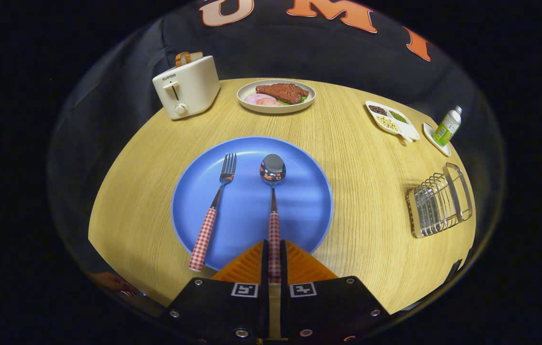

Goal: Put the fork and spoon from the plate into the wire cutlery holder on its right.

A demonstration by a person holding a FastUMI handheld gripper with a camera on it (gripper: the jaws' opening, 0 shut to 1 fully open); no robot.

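Observation:
A blue plate [299, 211] lies on the round wooden table just ahead of my fingers. On it lie a fork [213, 215] on the left and a spoon [273, 191] on the right, both with red-and-white checked handles pointing back at me. My gripper [274, 261] is shut on the spoon's handle end, with both fingers pressed against it. The spoon's bowl still rests on the plate. The wire cutlery holder [438, 201] stands to the right of the plate, near the table's right edge.
A white toaster [187, 88] with bread stands at the back left. Beyond the blue plate is a plate of meat [276, 96]. At the back right are a divided dish of beans [390, 120] and a small bottle [447, 127] on a tray.

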